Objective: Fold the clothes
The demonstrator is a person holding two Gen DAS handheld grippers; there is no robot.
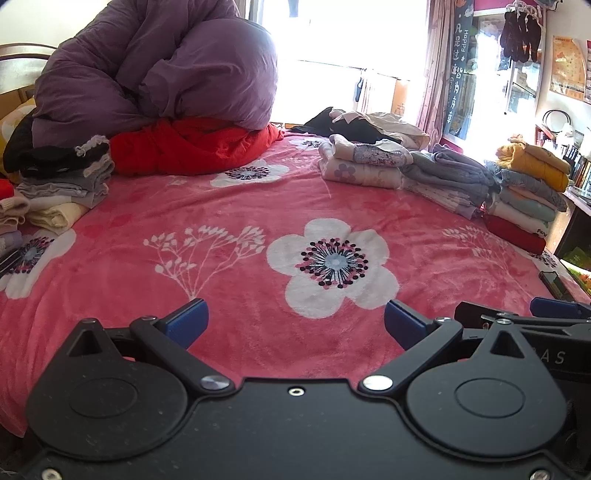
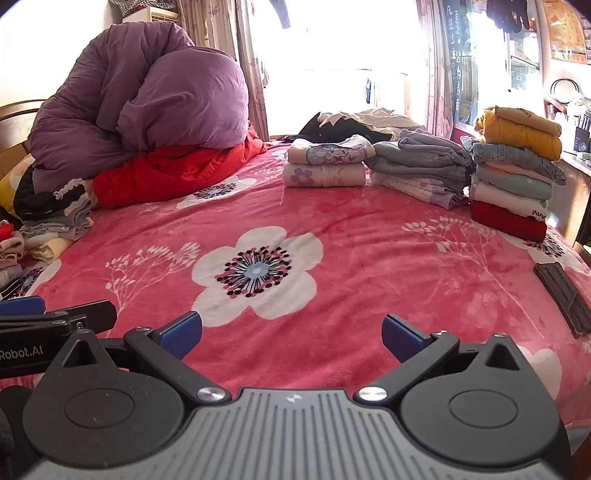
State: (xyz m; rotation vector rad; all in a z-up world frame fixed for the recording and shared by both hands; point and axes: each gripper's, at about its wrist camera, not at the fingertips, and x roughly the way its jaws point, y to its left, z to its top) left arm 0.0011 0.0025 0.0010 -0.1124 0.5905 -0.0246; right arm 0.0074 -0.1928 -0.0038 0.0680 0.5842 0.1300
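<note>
Folding looks far along, judging by how the clothes lie. Near the window side of the bed (image 2: 332, 258) three stacks stand in a row: a pale floral stack (image 2: 325, 164), a grey stack (image 2: 421, 166) touching it, and a tall stack (image 2: 513, 173) with a yellow garment on top and a red one at the bottom. On the opposite side, below the purple duvet (image 2: 147, 103) and red quilt (image 2: 173, 173), another folded stack (image 1: 66, 181) sits with smaller folded items beside it at the edge of the picture. What seems left is the loose heap (image 2: 354, 122) of dark and cream clothes at the far edge by the window, behind the floral stack; it lies crumpled and unfolded. The middle of the bed, with its pink flowered blanket, carries no garment, so the next piece has not yet been fetched.

Both tools hover above the near edge of the bed, side by side. The left tool (image 1: 295, 325) stands with its blue pads spread wide and nothing between them; the right tool (image 2: 291, 336) is equally wide apart and holds nothing.

The right wrist view shows the tall stack whole and a dark flat object (image 2: 563, 299), perhaps a phone or remote, lying fully on the blanket; the left wrist view catches only its end. The left wrist view shows more of the small folded items at the left and dark socks (image 1: 519, 35) hanging on a rack above the shelves.
</note>
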